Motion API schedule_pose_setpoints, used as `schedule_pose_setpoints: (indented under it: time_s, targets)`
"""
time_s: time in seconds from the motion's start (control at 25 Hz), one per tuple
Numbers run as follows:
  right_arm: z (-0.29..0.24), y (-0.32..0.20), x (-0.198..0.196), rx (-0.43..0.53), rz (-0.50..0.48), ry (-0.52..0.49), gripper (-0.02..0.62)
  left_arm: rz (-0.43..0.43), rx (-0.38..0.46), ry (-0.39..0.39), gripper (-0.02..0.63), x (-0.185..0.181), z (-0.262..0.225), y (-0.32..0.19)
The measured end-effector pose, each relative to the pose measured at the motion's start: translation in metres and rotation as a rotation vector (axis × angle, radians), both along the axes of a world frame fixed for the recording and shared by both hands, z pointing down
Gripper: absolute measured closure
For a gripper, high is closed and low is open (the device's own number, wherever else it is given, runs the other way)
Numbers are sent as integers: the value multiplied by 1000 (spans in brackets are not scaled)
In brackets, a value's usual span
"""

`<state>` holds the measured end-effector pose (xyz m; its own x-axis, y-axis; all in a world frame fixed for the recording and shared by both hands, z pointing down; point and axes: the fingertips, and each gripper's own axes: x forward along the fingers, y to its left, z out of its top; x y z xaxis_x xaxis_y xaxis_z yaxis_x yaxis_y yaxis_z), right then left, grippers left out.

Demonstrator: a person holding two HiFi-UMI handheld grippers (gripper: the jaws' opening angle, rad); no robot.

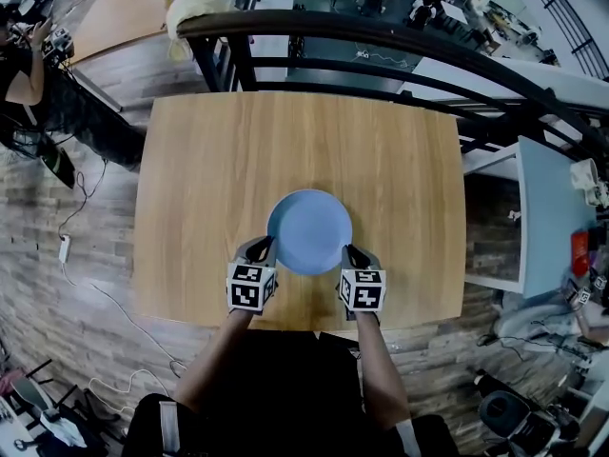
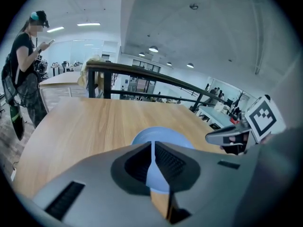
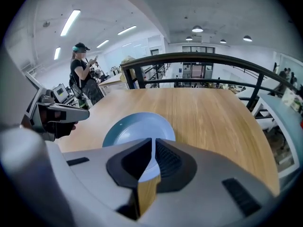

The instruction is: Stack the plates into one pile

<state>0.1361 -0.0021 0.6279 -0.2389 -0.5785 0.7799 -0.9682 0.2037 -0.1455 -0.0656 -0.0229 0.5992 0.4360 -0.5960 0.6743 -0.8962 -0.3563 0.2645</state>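
A light blue plate (image 1: 309, 228) lies flat near the middle of the wooden table (image 1: 209, 160), a little toward the front edge. I cannot tell whether it is one plate or a pile. My left gripper (image 1: 259, 249) hovers at the plate's near left rim, and its jaws look shut with nothing between them. My right gripper (image 1: 355, 253) hovers at the near right rim, also shut and empty. In the left gripper view the plate (image 2: 160, 136) shows just past the closed jaws. The right gripper view has the plate (image 3: 135, 126) lying ahead of its jaws.
A dark metal railing (image 1: 400, 41) runs behind the table's far edge. A person (image 2: 26, 65) stands off the table's left side. A pale blue side table (image 1: 547, 217) stands to the right. Cables (image 1: 71, 217) lie on the floor at the left.
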Motion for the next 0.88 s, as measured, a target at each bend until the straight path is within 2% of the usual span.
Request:
schedule_pose_setpoints:
  time_s: [0.28,0.52,0.88]
  targets:
    - [-29,26,-1,67,3,-54,555,10,66,29,578,15,-32,28]
    - [-58,60,15,149,7,-79,558,11,122,42,580,41,-58,68]
    - [-96,94,3,280,-45,-139,560,-49,242,47,581,38,-97,111]
